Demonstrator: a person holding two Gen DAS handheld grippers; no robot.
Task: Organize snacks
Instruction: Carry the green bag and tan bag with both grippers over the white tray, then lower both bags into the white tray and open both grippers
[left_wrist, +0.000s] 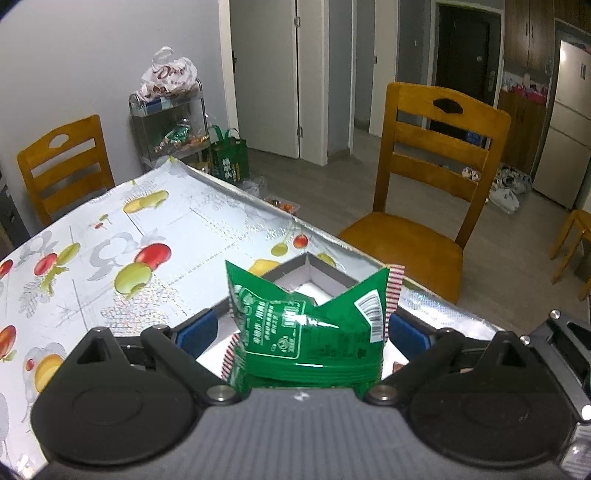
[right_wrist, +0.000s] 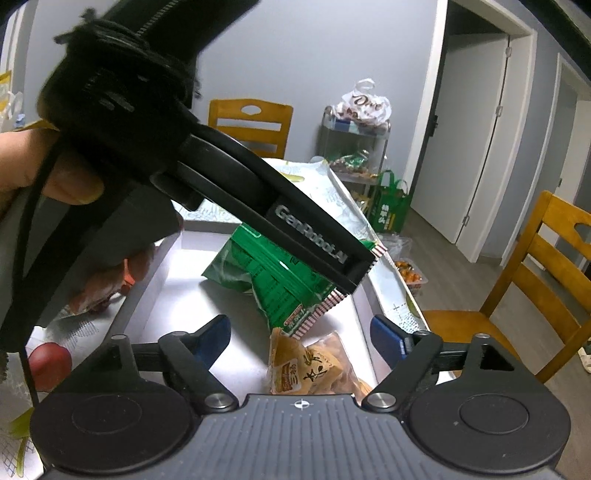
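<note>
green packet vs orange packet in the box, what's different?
The green packet is green with red-striped seals; the orange packet is clear-fronted orange with tan snacks showing. The green packet sits between the left gripper's fingers, tilted up; the orange packet lies free on the box floor, in front of the open right gripper. Both are sealed snack packs inside the box.
</note>
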